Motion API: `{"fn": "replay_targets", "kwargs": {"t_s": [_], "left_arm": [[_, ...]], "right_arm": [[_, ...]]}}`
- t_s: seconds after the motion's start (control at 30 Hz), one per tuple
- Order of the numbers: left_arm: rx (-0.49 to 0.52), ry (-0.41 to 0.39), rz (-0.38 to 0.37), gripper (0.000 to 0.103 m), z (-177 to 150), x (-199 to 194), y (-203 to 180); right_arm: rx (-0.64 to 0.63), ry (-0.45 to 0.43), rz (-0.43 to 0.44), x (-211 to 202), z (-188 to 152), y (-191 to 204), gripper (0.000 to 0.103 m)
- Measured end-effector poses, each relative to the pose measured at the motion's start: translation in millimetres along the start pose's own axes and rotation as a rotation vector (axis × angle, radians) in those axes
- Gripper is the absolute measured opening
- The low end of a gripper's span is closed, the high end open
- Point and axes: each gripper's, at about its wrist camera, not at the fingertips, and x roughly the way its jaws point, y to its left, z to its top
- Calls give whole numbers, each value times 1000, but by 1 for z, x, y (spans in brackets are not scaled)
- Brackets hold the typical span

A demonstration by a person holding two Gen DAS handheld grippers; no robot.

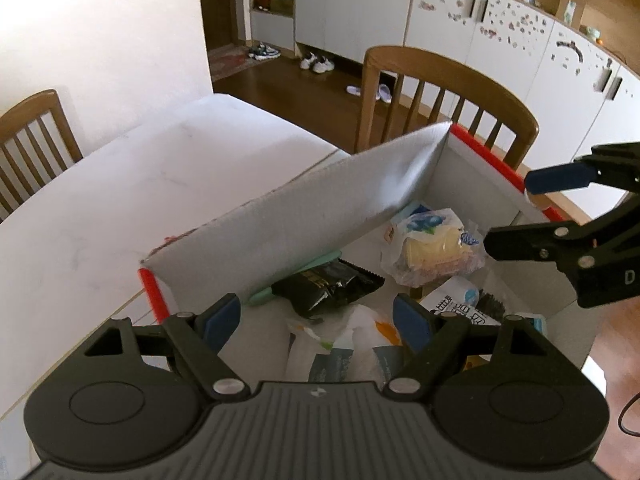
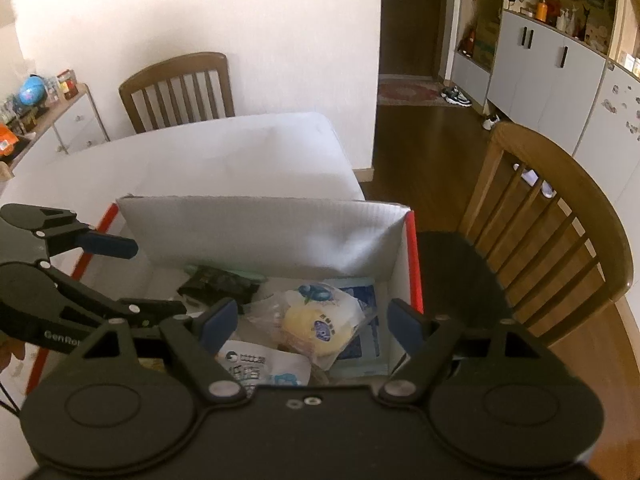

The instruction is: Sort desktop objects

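Note:
A white cardboard box (image 1: 320,208) with red edges stands on the white table (image 1: 120,184), its flap upright. Inside lie a black snack packet (image 1: 328,284), a clear bag with a yellow cake (image 1: 428,248), a white printed pack (image 1: 452,304) and a mint-green item (image 1: 264,294). My left gripper (image 1: 318,318) hangs open over the box's near side, nothing between its fingers. My right gripper (image 1: 512,212) is open above the box's right side. In the right wrist view the right gripper (image 2: 313,322) is open over the cake bag (image 2: 316,320). The left gripper (image 2: 156,278) is open at the left, by the box (image 2: 260,232).
A wooden chair (image 1: 448,88) stands close behind the box, and its seat (image 2: 460,272) is right beside the box. Another chair (image 2: 176,88) is at the table's far end. White cabinets (image 1: 520,40) line the wall. A sideboard (image 2: 48,120) holds small items.

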Motion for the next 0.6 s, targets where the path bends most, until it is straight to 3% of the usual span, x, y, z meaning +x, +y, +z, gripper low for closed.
{"fn": "replay_targets", "kwargs": {"t_s": [0.43,0.6], "left_arm": [[-39,-68,41,84,-14,-42,-2],[-42,-88,34,91,-23,-56,-6]], "right_arm": [[-28,-85,66,-42,-11,12,94],[-17,-115,77,-52,-17,15,98]]}}
